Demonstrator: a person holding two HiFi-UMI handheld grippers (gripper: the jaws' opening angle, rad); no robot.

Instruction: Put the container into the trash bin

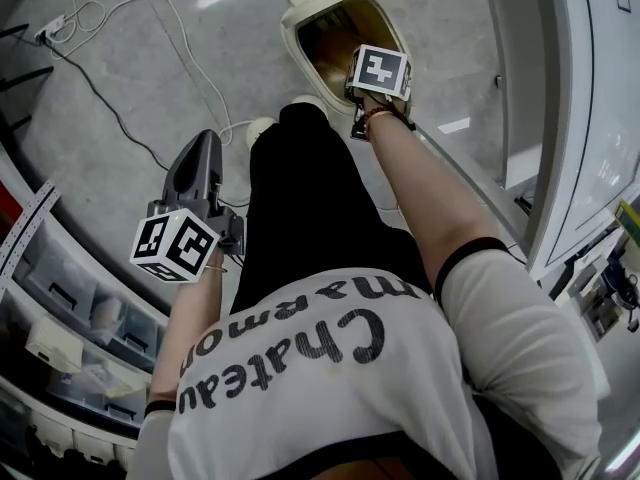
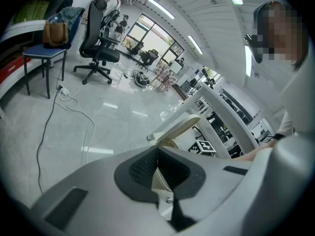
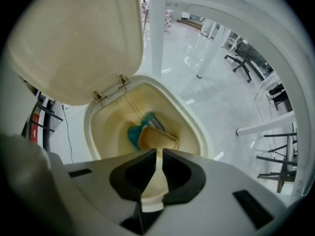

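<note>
The cream trash bin (image 3: 194,127) stands open, its lid (image 3: 74,38) tipped up at the back. A small tan container (image 3: 157,139) hangs over the bin's opening, above a teal item (image 3: 133,134) lying inside. My right gripper (image 3: 159,151) is shut on the container's near edge, and a cream strip of it runs back between the jaws. In the head view the right gripper's marker cube (image 1: 378,70) sits over the bin (image 1: 295,28), hiding the container. My left gripper (image 1: 198,148) hangs by the person's leg, shut and holding nothing (image 2: 157,150), aimed towards the bin lid (image 2: 178,127).
White cables (image 1: 120,28) and a power strip (image 1: 50,30) lie on the floor at left. Drawer shelving (image 1: 70,308) lines the left side; a white cabinet (image 1: 560,118) stands right of the bin. An office chair (image 2: 98,38) and white table legs (image 3: 156,28) stand farther off.
</note>
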